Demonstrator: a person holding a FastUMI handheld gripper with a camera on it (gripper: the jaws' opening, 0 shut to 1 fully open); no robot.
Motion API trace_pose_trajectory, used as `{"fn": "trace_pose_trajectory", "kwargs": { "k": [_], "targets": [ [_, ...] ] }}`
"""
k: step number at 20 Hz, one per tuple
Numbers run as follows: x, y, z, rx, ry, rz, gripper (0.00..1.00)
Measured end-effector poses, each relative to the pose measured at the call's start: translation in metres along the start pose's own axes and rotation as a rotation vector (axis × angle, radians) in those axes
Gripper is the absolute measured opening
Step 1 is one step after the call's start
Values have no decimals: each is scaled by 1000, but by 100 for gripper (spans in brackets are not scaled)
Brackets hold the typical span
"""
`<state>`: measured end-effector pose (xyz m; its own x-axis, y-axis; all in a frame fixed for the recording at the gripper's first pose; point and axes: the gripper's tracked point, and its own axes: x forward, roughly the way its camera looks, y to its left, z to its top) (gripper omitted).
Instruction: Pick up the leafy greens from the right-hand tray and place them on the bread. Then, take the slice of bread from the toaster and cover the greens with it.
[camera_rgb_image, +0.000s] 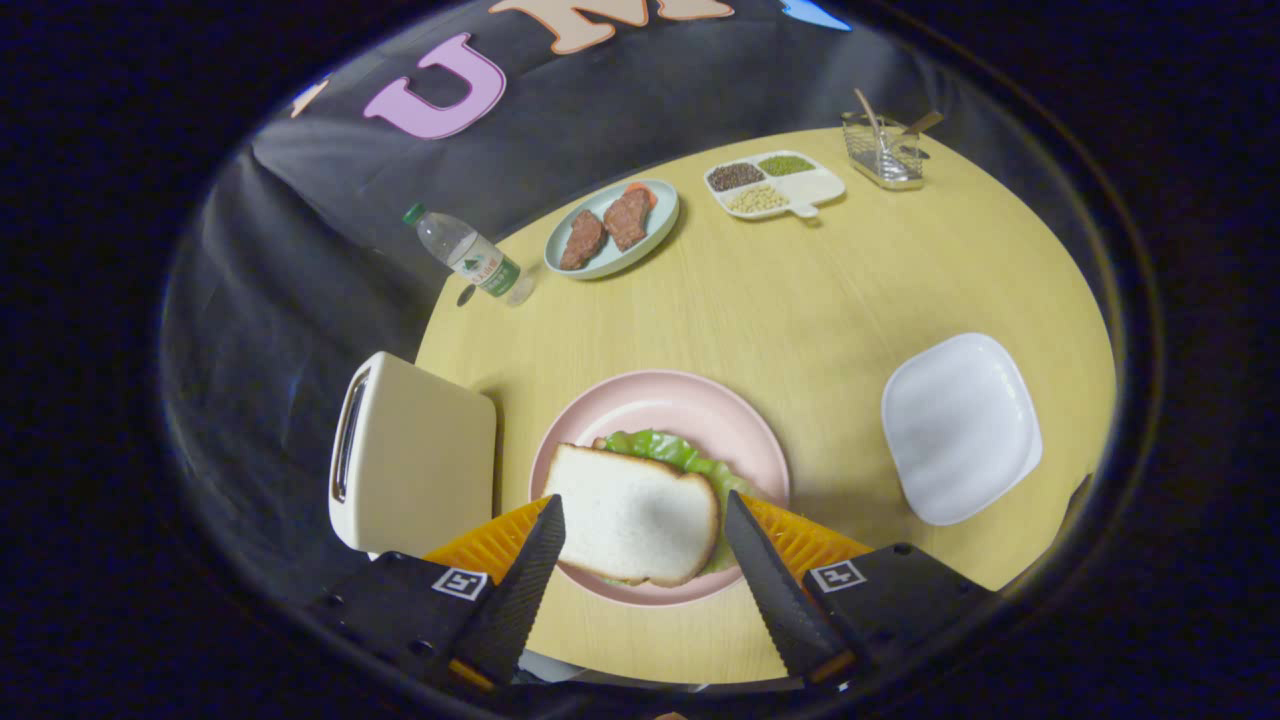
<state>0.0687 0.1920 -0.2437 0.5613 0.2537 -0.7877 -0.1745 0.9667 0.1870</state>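
Note:
A slice of white bread (632, 515) lies on top of the leafy greens (672, 450), whose green edge sticks out at its far side and right. Both rest on a pink plate (690, 400) in front of me. My gripper (643, 512) stands open, with one finger on each side of the bread slice and not pressing on it. The cream toaster (412, 455) stands to the left of the plate. A white square tray (960, 425) sits to the right, with nothing on it.
Beyond the plate are a water bottle (468, 254) lying tilted, a pale blue plate with meat pieces (612, 228), a divided dish of beans and grains (774, 184) and a clear holder with utensils (884, 148). The round wooden table (800, 300) drops off at its rim.

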Motion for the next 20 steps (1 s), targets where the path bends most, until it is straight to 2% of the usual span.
{"fn": "trace_pose_trajectory", "kwargs": {
  "k": [6,11,15,18,20],
  "targets": [
    [-44,-14,55,-133,-276,-34,100],
    [-102,-20,112,-177,-569,-44,100],
    [-148,-19,139,-220,-735,-27,100],
    [-187,-27,163,-294,-873,-59,100],
    [-204,-31,169,-317,-919,-76,100]
  ]
}}
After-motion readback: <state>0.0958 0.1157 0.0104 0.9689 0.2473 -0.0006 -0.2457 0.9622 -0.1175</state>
